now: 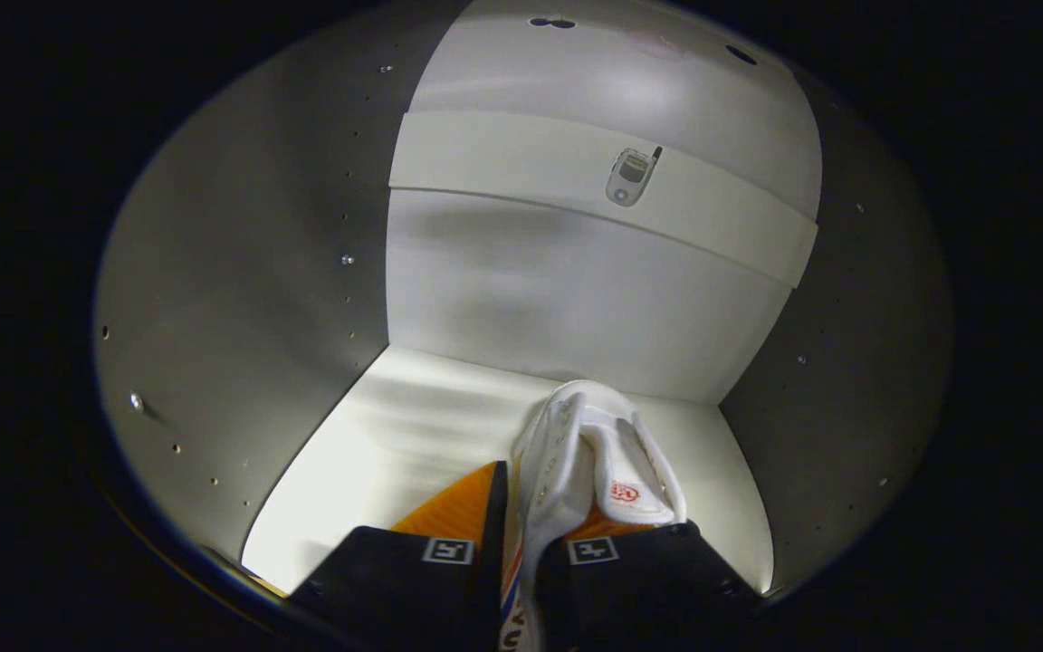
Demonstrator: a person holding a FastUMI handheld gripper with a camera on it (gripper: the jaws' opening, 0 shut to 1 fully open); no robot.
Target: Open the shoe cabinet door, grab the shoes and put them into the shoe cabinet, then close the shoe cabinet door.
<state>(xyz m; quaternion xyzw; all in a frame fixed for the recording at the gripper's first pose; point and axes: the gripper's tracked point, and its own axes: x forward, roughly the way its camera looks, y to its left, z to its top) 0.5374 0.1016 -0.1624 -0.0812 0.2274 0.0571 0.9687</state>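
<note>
The claw (520,525) clamps a white shoe (589,453), lengthwise toward the shoe cabinet (241,272) back wall.

- The white fabric shoe (576,453) bears a small red logo on its tongue, too blurred to read.
- Square black-and-white marker tags sit on the gripper (521,543) fingers; no words.

Your gripper (519,543) points toward twelve o'clock, tilted slightly downward. Its two fingers sit close together, both pressing on the side wall of a shoe (589,457) pinched between them.
</note>
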